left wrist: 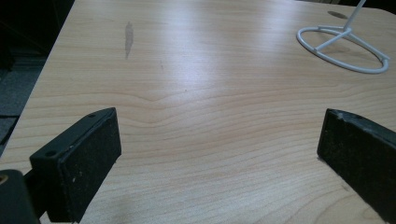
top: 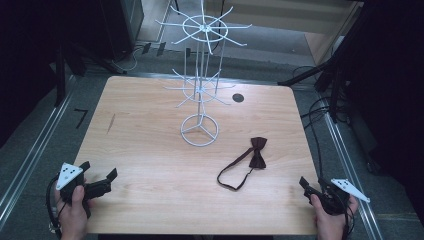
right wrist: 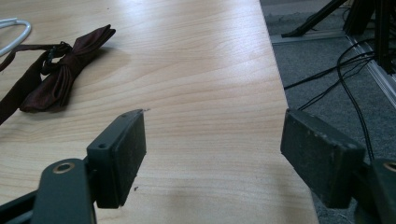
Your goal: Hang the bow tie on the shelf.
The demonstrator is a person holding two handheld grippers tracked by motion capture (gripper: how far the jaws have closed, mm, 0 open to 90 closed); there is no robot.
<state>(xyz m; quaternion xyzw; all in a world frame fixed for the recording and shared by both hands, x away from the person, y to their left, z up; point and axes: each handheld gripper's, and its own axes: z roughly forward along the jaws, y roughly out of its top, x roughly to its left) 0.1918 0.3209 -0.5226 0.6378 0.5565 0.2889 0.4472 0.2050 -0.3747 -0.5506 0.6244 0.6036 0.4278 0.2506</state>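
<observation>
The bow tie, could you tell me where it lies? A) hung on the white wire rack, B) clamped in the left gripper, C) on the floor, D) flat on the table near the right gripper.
D: the bow tie lies flat on the table, strap looped beside it, nearer the open right gripper.

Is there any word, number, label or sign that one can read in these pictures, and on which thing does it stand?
None: no text can be read.
The floor left of the table bears a black mark shaped like "7"; it may be only tape.
</observation>
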